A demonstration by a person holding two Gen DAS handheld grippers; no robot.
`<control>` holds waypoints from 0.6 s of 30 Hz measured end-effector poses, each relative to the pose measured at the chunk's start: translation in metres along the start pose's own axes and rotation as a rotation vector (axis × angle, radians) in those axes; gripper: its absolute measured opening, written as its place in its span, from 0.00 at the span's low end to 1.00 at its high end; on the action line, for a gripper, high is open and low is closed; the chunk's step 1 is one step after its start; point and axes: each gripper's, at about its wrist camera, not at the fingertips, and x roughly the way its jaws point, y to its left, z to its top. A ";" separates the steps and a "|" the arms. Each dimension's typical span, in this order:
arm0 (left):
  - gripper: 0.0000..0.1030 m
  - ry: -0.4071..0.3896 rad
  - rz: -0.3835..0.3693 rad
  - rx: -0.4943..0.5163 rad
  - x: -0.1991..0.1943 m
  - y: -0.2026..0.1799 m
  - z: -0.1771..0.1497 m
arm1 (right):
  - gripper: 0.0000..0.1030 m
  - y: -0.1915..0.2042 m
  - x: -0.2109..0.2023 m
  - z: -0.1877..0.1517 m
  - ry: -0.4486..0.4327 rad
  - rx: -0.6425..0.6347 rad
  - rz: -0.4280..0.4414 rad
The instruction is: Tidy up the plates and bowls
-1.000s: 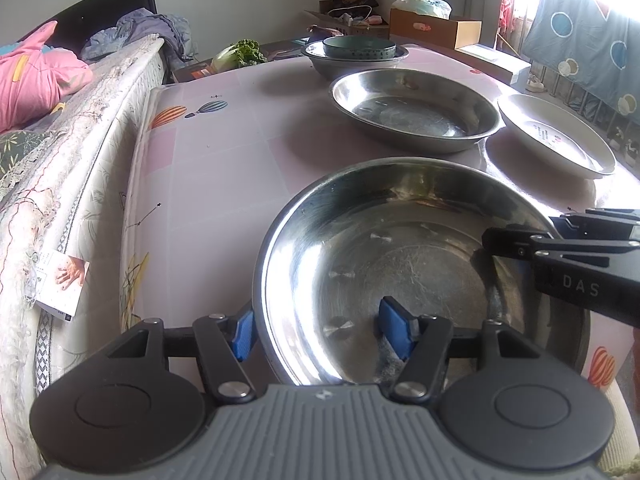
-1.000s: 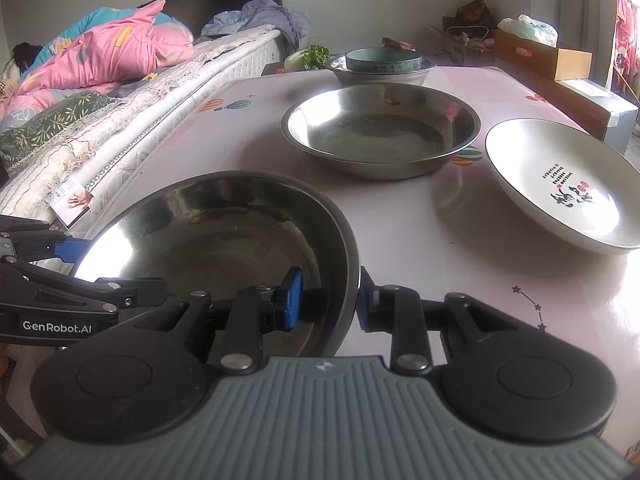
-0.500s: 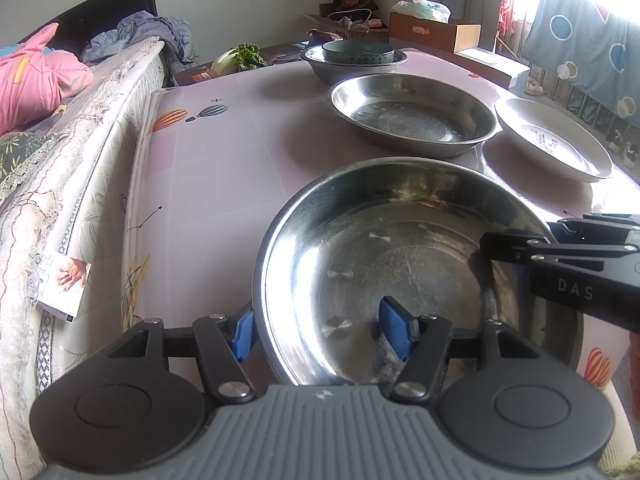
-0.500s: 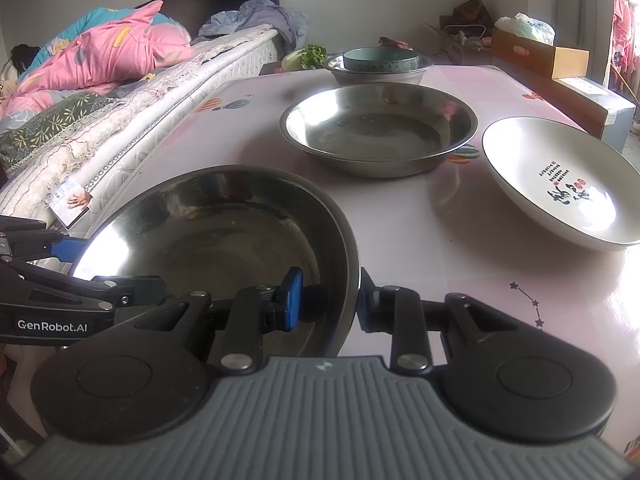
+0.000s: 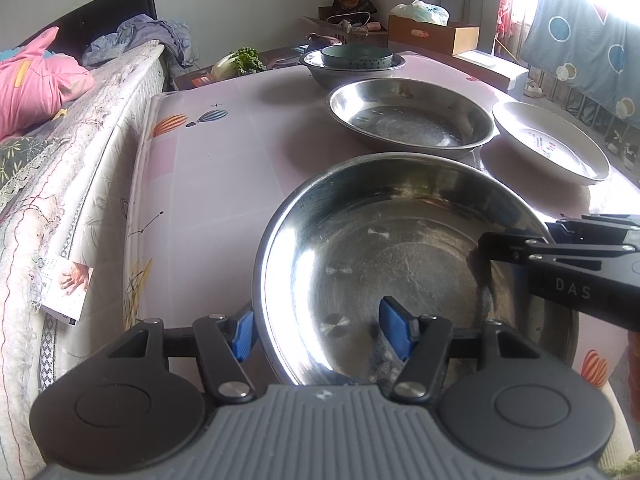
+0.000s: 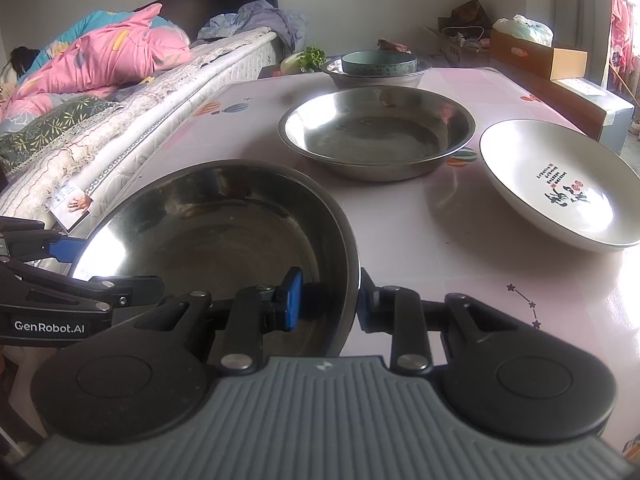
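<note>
A large steel basin point(image 5: 400, 248) is held over the near part of the pink table point(image 5: 208, 160). My left gripper point(image 5: 320, 328) is shut on its left rim, and my right gripper point(image 6: 328, 300) is shut on its right rim point(image 6: 352, 264). Beyond it stands a second steel basin point(image 5: 412, 118) point(image 6: 378, 132). A white plate with red and black writing point(image 5: 552, 144) point(image 6: 560, 184) lies to its right. At the far edge a green bowl point(image 6: 379, 62) sits inside a steel bowl point(image 6: 376, 76).
A bed point(image 6: 120, 92) with pink bedding runs along the table's left side. Cardboard boxes point(image 6: 536, 54) stand at the back right. A cabbage point(image 5: 236, 64) lies behind the table. A blue curtain point(image 5: 584, 44) hangs at the right.
The held basin has risen a little and come slightly toward me; the far dishes look lower and further off. Both grips are unchanged.
</note>
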 end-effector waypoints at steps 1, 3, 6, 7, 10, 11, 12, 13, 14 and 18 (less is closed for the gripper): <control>0.62 -0.002 0.000 0.000 -0.001 0.000 0.000 | 0.26 0.000 0.000 0.001 -0.001 0.000 0.000; 0.62 -0.005 0.001 0.000 -0.002 0.000 0.001 | 0.26 0.001 -0.002 0.001 -0.005 -0.001 0.001; 0.62 -0.009 0.003 -0.001 -0.004 0.000 0.002 | 0.26 0.001 -0.004 0.002 -0.009 -0.001 0.002; 0.62 -0.010 0.003 -0.002 -0.004 0.000 0.002 | 0.26 0.001 -0.004 0.002 -0.009 -0.001 0.002; 0.62 -0.013 0.003 -0.002 -0.006 -0.001 0.002 | 0.26 0.001 -0.005 0.003 -0.008 0.003 0.000; 0.62 -0.015 0.002 -0.002 -0.006 -0.001 0.002 | 0.26 0.001 -0.006 0.003 -0.008 0.004 -0.001; 0.62 -0.017 0.002 -0.001 -0.007 -0.001 0.003 | 0.26 0.000 -0.007 0.004 -0.009 0.007 -0.002; 0.62 -0.019 0.001 0.000 -0.008 -0.002 0.003 | 0.26 0.000 -0.007 0.004 -0.009 0.009 -0.003; 0.62 -0.021 0.001 0.001 -0.009 -0.002 0.004 | 0.26 0.000 -0.008 0.005 -0.009 0.012 -0.004; 0.62 -0.029 -0.004 0.002 -0.011 -0.005 0.008 | 0.26 -0.002 -0.012 0.006 -0.015 0.018 -0.009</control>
